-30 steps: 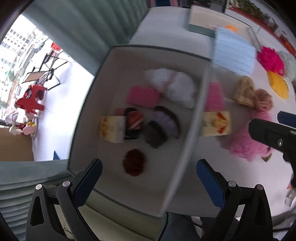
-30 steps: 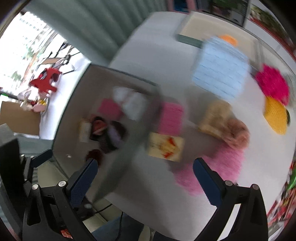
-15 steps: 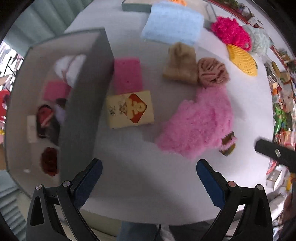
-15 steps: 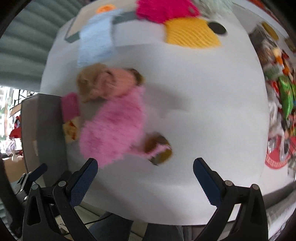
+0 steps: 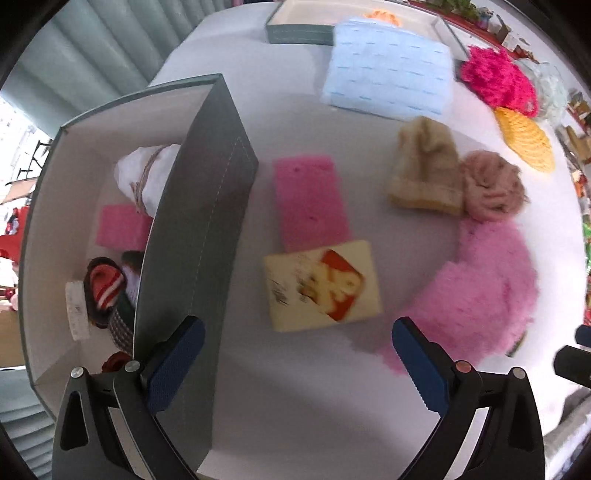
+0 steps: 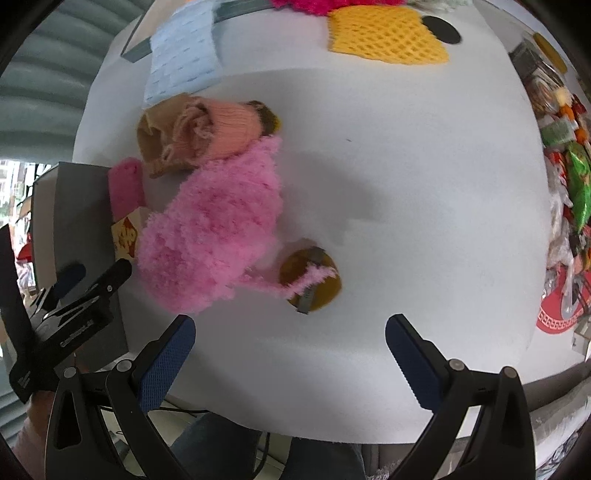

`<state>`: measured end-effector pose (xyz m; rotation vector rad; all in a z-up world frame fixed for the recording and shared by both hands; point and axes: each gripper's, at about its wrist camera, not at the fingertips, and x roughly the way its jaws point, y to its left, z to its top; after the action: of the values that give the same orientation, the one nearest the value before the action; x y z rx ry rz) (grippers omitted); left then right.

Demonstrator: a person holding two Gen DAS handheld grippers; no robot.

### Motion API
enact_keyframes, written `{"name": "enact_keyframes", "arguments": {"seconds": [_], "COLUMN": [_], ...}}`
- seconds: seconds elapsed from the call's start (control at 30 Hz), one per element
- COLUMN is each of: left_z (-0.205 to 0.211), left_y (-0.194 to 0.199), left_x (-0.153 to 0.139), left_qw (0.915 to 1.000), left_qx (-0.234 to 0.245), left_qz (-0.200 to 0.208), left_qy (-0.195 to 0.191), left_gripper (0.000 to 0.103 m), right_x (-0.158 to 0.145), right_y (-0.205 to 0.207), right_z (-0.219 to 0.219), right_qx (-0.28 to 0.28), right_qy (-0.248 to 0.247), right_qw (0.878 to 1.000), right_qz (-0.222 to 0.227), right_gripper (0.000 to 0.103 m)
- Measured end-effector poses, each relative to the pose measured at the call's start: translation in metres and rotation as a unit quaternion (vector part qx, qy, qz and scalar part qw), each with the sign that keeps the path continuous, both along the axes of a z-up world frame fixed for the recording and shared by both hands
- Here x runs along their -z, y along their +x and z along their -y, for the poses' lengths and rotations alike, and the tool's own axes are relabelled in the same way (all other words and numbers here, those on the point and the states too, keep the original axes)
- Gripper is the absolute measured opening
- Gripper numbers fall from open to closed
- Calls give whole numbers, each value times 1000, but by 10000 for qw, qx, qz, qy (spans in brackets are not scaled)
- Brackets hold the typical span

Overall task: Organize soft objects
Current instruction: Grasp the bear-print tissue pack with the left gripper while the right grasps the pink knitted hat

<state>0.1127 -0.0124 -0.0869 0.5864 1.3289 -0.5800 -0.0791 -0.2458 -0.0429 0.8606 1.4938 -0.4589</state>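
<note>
A grey storage box (image 5: 199, 236) stands at the left of the white table and holds a white bundle (image 5: 147, 177), a pink sponge (image 5: 123, 227) and several small dark soft items. Just right of its wall lie a pink sponge (image 5: 310, 201) and a cream sponge with a red print (image 5: 321, 290). A fluffy pink piece (image 5: 484, 291) (image 6: 214, 229) lies further right, with a tan knit hat (image 5: 424, 171) and a dusty-pink knit (image 5: 493, 186) behind it. My left gripper (image 5: 295, 363) hangs open above the table near the cream sponge. My right gripper (image 6: 288, 360) is open too, before a small brown pad (image 6: 310, 278).
A light-blue cloth (image 5: 388, 66), a magenta fluffy piece (image 5: 498, 81) and a yellow mesh pad (image 6: 388, 37) lie at the back near a second grey box (image 5: 306, 31). Snack packets (image 6: 569, 177) crowd the right edge. The left gripper's body (image 6: 70, 302) shows beside the box.
The left gripper swung from over the box to the table right of its wall, closing in on the cream sponge. The right gripper swung right, toward the fluffy pink piece and the brown pad.
</note>
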Motion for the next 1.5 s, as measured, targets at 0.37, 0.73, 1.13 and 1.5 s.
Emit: {"name": "enact_keyframes", "arguments": {"seconds": [0.37, 0.73, 1.13, 1.5], "left_z": [33, 37, 37, 24], "left_y": [0, 22, 18, 26], "left_x": [15, 48, 69, 63], "left_qw": [9977, 9928, 9919, 9890], "left_qx": [-495, -974, -1029, -1152], "left_qz": [-465, -696, -740, -915], "left_qy": [-44, 61, 55, 159], "left_gripper": [102, 102, 103, 80], "right_x": [-1, 0, 41, 23], "right_y": [22, 92, 140, 132], "right_z": [17, 36, 34, 40], "right_qx": [27, -867, -1409, -1231], "right_qy": [-113, -672, -564, -485], "right_qw": [9999, 9936, 9881, 9901], "right_qz": [85, 256, 247, 472], "right_gripper": [103, 103, 98, 56]}}
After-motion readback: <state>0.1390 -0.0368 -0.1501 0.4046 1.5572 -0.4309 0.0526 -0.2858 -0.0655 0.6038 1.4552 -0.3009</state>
